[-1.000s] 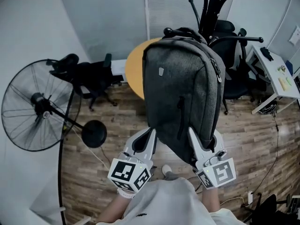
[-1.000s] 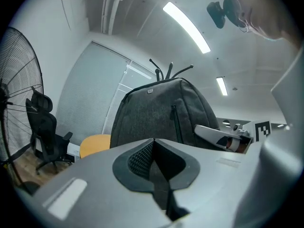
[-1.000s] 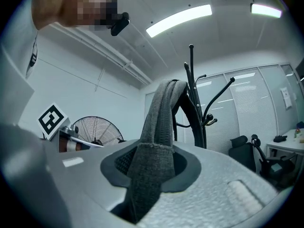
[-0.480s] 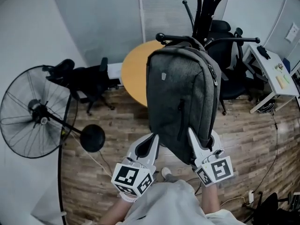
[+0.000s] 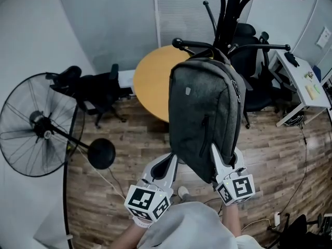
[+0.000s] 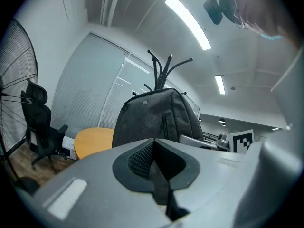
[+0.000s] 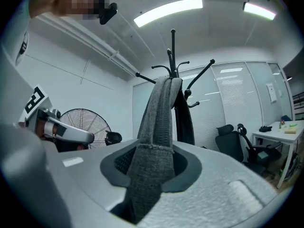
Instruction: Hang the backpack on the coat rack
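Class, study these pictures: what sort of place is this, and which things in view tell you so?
Probably an office or meeting room: a black swivel chair stands beside a white desk, with a round yellow table and a coat rack close by.

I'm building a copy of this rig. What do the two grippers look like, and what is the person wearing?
The left gripper and right gripper are pale grey plastic, with long tapering jaws lined by dark ribbed pads. Each carries a white cube printed with black square markers. No cables show on them. The person wears a pale top.
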Available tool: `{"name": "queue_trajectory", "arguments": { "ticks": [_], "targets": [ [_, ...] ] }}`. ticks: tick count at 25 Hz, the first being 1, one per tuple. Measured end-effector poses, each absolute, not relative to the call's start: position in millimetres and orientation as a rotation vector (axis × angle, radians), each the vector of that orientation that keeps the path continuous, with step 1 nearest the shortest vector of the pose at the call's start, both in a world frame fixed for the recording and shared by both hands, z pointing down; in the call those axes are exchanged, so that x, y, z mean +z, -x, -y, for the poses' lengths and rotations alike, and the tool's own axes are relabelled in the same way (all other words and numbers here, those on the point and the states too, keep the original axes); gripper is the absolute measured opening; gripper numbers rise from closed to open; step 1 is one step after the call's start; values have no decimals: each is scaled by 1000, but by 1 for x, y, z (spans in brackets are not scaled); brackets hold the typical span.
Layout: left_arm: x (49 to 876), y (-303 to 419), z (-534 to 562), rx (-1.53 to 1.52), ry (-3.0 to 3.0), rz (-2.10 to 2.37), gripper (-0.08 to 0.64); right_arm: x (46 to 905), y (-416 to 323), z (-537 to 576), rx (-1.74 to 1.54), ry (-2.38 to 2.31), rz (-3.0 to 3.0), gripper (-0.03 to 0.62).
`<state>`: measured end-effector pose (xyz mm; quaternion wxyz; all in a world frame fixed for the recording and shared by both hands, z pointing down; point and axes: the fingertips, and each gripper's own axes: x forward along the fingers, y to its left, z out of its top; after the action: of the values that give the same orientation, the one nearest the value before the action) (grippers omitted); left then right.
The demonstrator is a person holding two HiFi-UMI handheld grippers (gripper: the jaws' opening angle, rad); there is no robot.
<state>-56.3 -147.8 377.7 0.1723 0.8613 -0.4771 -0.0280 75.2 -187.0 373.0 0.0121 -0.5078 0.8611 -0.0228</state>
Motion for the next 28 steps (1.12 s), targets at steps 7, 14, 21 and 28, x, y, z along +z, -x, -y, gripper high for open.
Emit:
{"name": "queue_trajectory", "arguments": {
  "ticks": [7,14,21,28],
  "targets": [
    [385,61,145,-86,-2429,1340,17,395,-85,196,-129,1681,-2642,127],
    [389,62,143,-75,-2432,1306,17,406,-94,200,-166,1859,-2592,178],
    [386,56,141,-68,-2457,1267,17,407,-108,198,-199,1979,-2540,233],
    [384,50,141,-73,-2472,1250,17,398,-121,188,-137,2100,-2551,244]
  ]
}}
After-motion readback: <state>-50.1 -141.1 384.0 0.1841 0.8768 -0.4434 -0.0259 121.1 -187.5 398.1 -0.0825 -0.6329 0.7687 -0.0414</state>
